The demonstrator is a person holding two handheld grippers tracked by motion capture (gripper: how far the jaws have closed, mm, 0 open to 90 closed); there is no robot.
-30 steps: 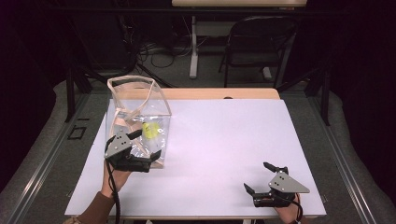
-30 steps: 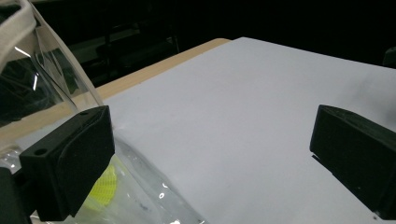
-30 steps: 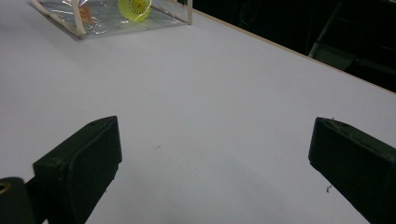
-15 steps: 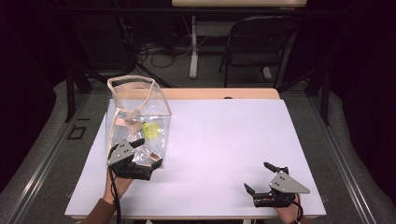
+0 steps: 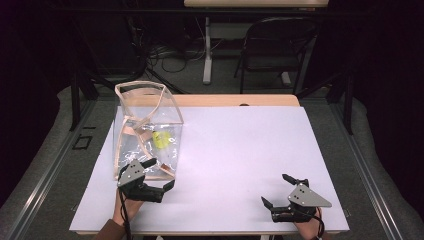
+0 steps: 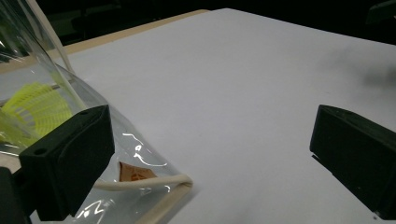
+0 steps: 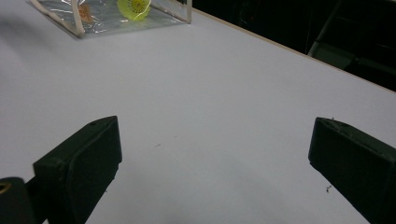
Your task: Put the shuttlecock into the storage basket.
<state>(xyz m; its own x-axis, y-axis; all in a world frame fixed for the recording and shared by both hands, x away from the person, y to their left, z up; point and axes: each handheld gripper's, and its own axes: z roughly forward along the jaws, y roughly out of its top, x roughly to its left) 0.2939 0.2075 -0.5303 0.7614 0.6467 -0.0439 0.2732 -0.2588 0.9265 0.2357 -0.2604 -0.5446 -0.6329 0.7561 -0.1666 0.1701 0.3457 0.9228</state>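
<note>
White tabletop [image 5: 240,150], clear bag [image 5: 145,130] holding yellow shuttlecock [image 5: 161,139], left gripper [image 5: 154,175] beside it, right gripper [image 5: 279,190] apart, both jaws open.

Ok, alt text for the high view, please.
A clear plastic bag with a yellow ball inside stands at the white table's left. The left gripper sits open at its near corner; the right gripper rests open, apart.

Wide-apart jaws over white table [image 7: 224,107], clear bag [image 7: 107,14] beyond.
</note>
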